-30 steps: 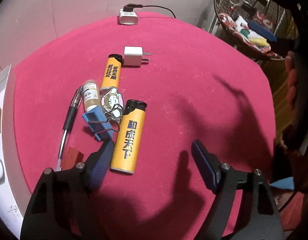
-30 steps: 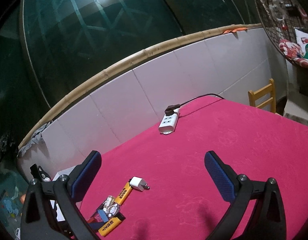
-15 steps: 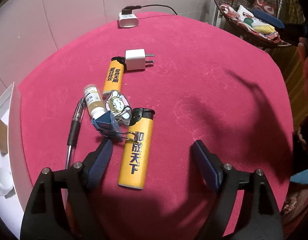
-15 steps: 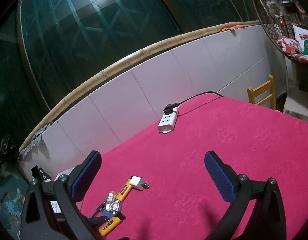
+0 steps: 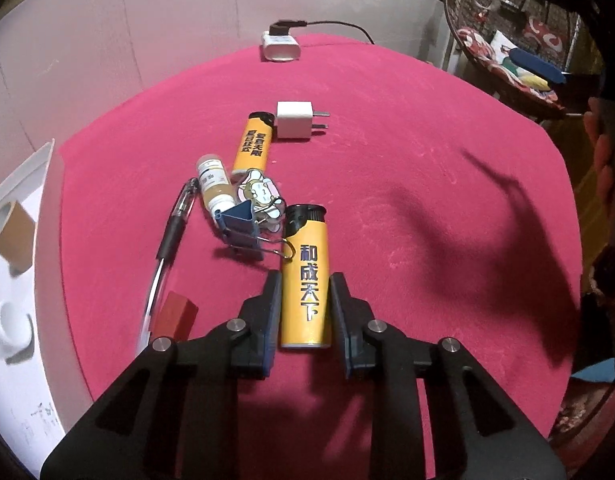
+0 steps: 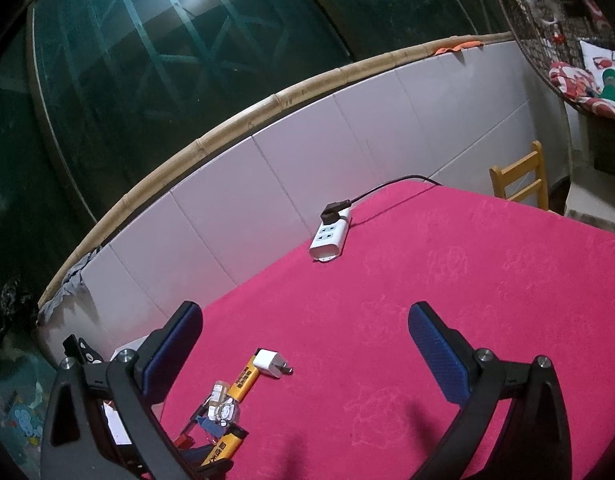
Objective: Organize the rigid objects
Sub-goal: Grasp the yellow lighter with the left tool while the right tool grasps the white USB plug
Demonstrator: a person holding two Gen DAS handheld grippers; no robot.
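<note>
A near orange lighter [image 5: 305,248] lies lengthwise on the red tablecloth [image 5: 427,200]. My left gripper [image 5: 304,277] is closing on its lower half, with both blue pads against its sides. Just beyond lie a blue binder clip [image 5: 239,224], a cartoon keychain [image 5: 259,196], a small bottle [image 5: 213,184], a pen [image 5: 171,236], a second orange lighter [image 5: 254,144] and a white charger plug [image 5: 295,120]. A red block [image 5: 175,314] sits left of the fingers. My right gripper [image 6: 306,312] hangs open above the cloth, nothing between its pads; the pile [image 6: 223,412] lies below left.
A white power strip [image 5: 279,46] with a black cable sits at the table's far edge by the white wall. A white box [image 5: 11,280] stands off the left edge. A basket seat [image 5: 507,40] and a wooden chair [image 6: 521,178] stand to the right.
The left gripper's jaws have come together from wide apart onto the near lighter, after it moved in over it. The right gripper has stayed where it was, open.
</note>
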